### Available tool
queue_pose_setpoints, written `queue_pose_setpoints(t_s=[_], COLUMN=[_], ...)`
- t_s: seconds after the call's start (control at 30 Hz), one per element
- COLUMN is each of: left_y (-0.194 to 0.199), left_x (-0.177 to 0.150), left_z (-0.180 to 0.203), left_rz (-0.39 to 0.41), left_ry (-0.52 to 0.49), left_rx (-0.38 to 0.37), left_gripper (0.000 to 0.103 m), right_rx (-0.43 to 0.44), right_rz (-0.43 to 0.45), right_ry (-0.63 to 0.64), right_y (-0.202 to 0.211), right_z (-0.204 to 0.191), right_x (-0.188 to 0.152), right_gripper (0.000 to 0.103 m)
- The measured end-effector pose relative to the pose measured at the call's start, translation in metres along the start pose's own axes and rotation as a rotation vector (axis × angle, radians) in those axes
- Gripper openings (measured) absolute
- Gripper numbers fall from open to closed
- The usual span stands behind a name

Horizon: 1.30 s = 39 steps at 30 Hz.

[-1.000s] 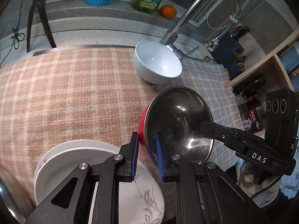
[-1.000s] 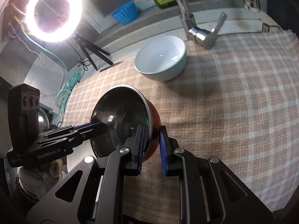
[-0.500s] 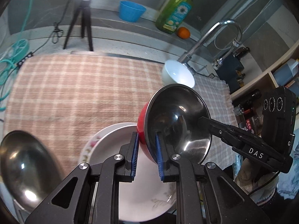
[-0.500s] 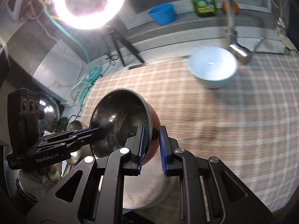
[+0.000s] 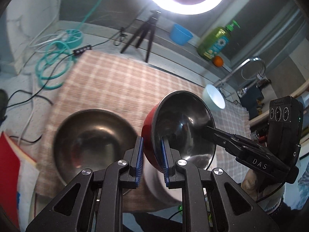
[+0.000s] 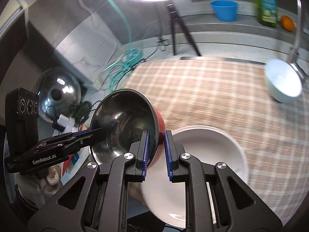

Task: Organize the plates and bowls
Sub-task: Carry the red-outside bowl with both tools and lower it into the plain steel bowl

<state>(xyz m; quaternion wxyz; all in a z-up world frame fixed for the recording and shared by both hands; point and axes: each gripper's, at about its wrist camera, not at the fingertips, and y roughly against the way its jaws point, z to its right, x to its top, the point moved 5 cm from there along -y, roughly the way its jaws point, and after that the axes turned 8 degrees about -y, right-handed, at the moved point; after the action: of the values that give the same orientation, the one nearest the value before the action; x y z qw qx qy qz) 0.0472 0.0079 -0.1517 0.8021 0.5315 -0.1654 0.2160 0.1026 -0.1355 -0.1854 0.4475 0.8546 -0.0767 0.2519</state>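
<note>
Both tongs hold the same bowl, a red-outside bowl with a polished steel inside (image 5: 183, 133), tilted on its side in the air above the near edge of the worktop. The left tongs (image 5: 151, 160) are narrowed onto its rim, one blue pad on the red outer wall and the other inside the steel hollow; the right tongs (image 6: 156, 150) clamp the opposite rim the same way, and in the left wrist view they reach in from the right, with their tips against the bowl's inner wall. Under and to the left of the held bowl, a larger plain stainless-steel bowl (image 5: 92, 137) sits upright on the pink-and-cream checked cloth (image 5: 123, 85) that covers the worktop. In the right wrist view, a round white plate (image 6: 204, 164) lies just below the red bowl at the cloth's near edge. A pale white ceramic bowl (image 6: 282, 83) stands well apart at the far right of the cloth, beside the base of the chrome tap (image 5: 249, 67).
</note>
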Motion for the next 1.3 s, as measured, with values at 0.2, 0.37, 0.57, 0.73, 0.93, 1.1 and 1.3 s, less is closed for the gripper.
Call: queue_pose_setpoints(t_s=[0.2, 0.37, 0.57, 0.73, 0.93, 1.1, 1.3], left_y=[0.014, 0.019, 0.02, 0.016, 0.012, 0.01, 0.005], left_x=[-0.014, -0.024, -0.031, -0.036, -0.041, -0.041, -0.042], left_z=[-0.035, -0.055, -0.072, -0.084, -0.093, -0.093, -0.094], left_rz=[0.013, 0.014, 0.011, -0.012, -0.034, -0.043, -0.06], left_ry=[0.074, 0.112, 0.135, 0.143, 0.14, 0.126, 0.116], left_rx=[0.041, 0.065, 0.084, 0.099, 0.114, 0.115, 0.121], left_gripper=[0.016, 0.016, 0.016, 0.016, 0.016, 0.016, 0.016], right_rx=[0.019, 0.027, 0.02, 0.01, -0.006, -0.021, -0.037], right_rz=[-0.044, -0.087, -0.128, -0.153, -0.175, -0.178, -0.184], right_ry=[0.079, 0.126, 0.146, 0.16, 0.172, 0.17, 0.168], right_y=[-0.024, -0.044, -0.066, -0.08, -0.092, -0.097, -0.1], right_z=[-0.036, -0.052, -0.062, -0.067, -0.072, -0.072, -0.071], right_x=[-0.006, -0.014, -0.019, -0.023, -0.027, -0.028, -0.028], right_gripper=[0.016, 0.016, 0.016, 0.016, 0.016, 0.016, 0.016])
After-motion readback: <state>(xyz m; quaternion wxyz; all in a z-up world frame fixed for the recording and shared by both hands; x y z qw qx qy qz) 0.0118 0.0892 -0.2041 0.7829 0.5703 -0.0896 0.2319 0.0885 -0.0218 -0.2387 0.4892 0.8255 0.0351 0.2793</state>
